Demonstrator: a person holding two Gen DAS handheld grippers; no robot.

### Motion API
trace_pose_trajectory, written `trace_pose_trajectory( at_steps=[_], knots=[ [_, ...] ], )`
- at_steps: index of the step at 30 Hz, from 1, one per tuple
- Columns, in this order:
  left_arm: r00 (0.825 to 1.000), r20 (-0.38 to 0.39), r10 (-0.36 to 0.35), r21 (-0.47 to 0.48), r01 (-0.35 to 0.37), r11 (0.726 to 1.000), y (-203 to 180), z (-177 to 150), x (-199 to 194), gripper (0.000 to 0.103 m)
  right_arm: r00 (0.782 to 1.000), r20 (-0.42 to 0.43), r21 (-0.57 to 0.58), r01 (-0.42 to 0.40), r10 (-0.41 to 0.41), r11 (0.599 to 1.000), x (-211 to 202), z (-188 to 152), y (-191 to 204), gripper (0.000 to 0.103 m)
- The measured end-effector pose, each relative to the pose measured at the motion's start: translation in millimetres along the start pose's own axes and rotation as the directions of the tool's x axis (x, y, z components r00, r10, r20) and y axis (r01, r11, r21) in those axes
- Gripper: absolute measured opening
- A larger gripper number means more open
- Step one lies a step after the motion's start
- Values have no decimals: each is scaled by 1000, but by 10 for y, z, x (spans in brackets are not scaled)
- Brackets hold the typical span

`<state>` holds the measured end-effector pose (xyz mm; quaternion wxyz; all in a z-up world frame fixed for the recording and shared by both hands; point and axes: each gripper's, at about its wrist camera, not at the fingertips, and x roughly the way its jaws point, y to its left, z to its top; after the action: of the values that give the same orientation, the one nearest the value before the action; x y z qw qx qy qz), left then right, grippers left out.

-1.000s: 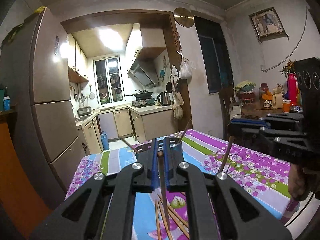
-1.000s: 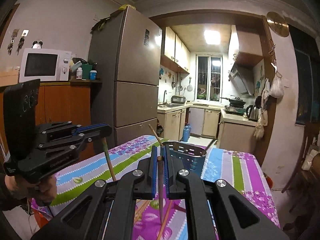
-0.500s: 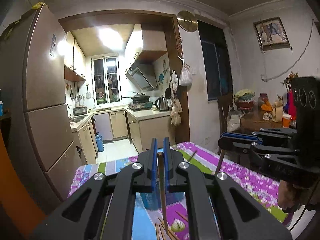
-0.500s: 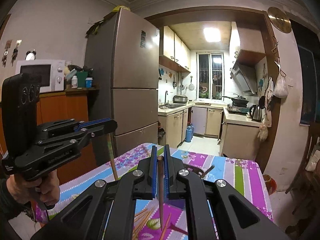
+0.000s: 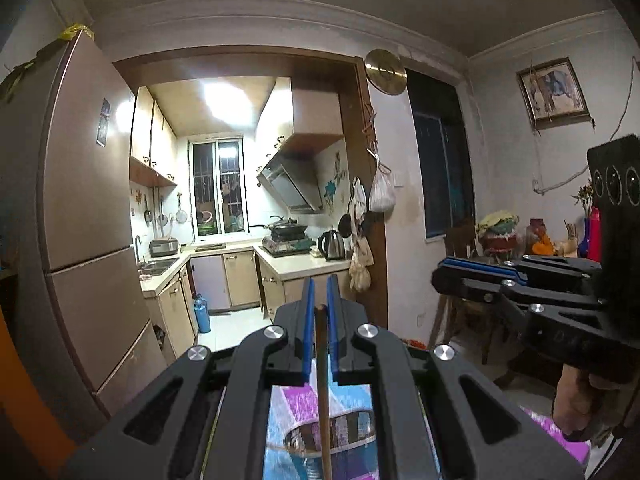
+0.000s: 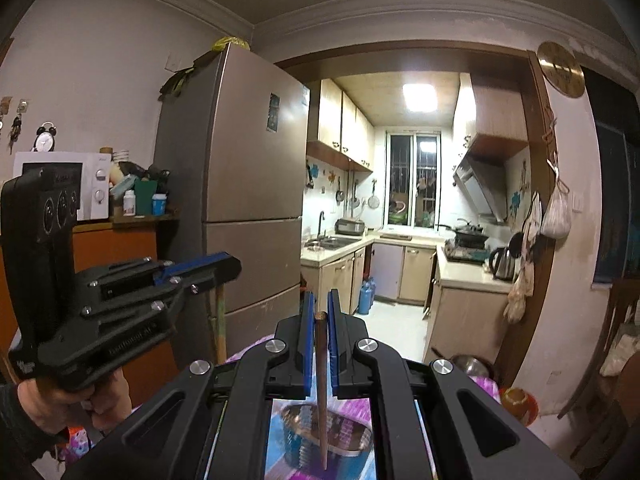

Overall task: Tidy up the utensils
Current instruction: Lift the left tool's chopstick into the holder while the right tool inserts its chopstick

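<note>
My left gripper is shut on a brown wooden chopstick that hangs point down over the blue perforated utensil basket. My right gripper is shut on a second chopstick, its tip hanging over the same basket. The right gripper also shows at the right edge of the left wrist view. The left gripper also shows at the left of the right wrist view, with its chopstick hanging below it. Both are raised well above the table.
The floral tablecloth lies under the basket. A tall fridge stands to the left, an orange cabinet with a microwave beside it. The kitchen doorway is ahead; a side table with jars is at the right.
Both grippers have risen and tilted up with their chopsticks. The table and loose chopsticks dropped out of view; the basket now sits directly below both chopstick tips.
</note>
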<state>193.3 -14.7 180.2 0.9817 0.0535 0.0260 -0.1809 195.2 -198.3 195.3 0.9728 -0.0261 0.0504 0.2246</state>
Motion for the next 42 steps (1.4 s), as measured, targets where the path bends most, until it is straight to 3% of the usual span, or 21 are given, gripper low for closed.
trace_pose_trajectory(
  at_steps=[8, 17, 27, 42],
  knots=[
    [1000, 1, 17, -27, -17, 1000, 63, 68, 521, 5, 999, 10, -1, 34, -34, 999, 381, 255, -243, 7],
    [997, -55, 50, -46, -53, 998, 189, -308, 1022, 5, 998, -56, 66, 25, -21, 998, 820, -69, -517, 7],
    [993, -102, 56, -53, -62, 997, 280, -499, 1190, 5, 993, -118, 96, 19, -8, 995, 1105, -436, -576, 7],
    [989, -137, 61, -55, -69, 996, 318, -587, 1282, 5, 985, -170, 121, 24, -3, 992, 1383, -638, -658, 8]
  ],
)
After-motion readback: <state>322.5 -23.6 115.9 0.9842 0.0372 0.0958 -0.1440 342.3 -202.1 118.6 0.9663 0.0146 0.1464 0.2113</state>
